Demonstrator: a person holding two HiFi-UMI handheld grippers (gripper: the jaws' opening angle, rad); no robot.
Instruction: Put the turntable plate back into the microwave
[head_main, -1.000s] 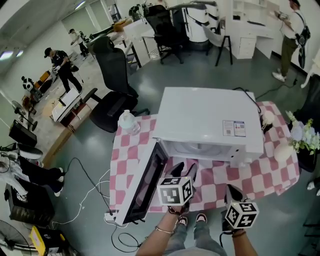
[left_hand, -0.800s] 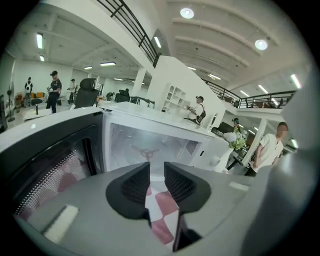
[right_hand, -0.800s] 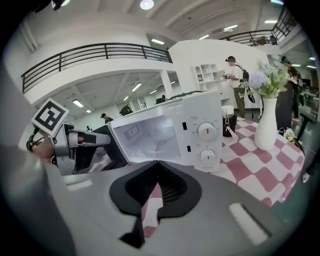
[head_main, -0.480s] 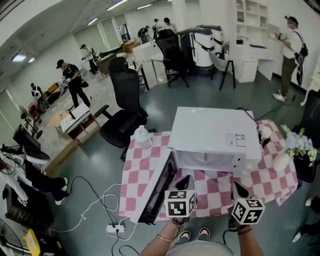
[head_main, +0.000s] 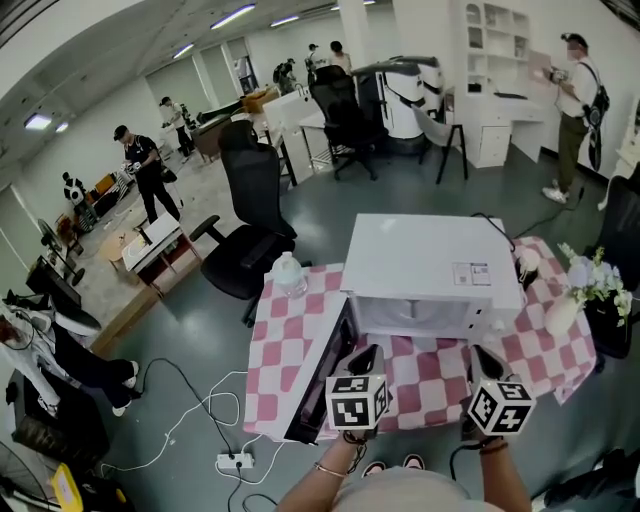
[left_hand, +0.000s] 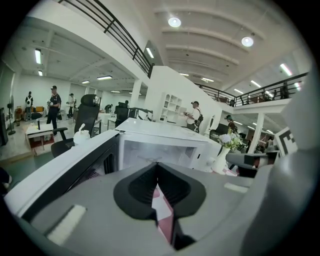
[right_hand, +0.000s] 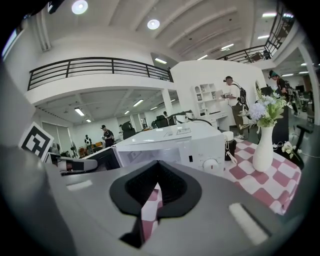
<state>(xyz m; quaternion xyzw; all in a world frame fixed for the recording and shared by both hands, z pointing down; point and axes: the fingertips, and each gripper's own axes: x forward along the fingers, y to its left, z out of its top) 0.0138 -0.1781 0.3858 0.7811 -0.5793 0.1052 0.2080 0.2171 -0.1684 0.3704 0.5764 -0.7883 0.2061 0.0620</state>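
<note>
Both tools idle in front of the open oven. My left gripper (head_main: 366, 352) has its jaws pressed together with nothing between them, and my right gripper (head_main: 486, 352) is closed and empty as well. The two are held side by side over the near edge of the table, both aimed at the microwave (head_main: 430, 265).

The white microwave sits with its long side running across the pink-and-white checked cloth (head_main: 285, 345). Its mouth faces me and its door (head_main: 318, 385) is swung wide to the left. On the floor of the cavity I can make out a pale, flat disc that I take for the turntable plate (head_main: 412, 322). It lies level, face up. Being round, it has no long axis to report, and it is too faint for me to be sure of its edge.

The head view alone shows the layout from above:
- a water bottle (head_main: 290, 275) at the table's far left corner
- a black office chair (head_main: 250, 215) behind the table
- a power strip (head_main: 233, 461) on the floor

The left gripper view looks straight into the lit cavity past the dark inner face of the door. The right gripper view catches the front panel instead, with a control knob (right_hand: 212, 164), and a white vase of flowers (right_hand: 263, 145) standing upright on the cloth to the right.
</note>
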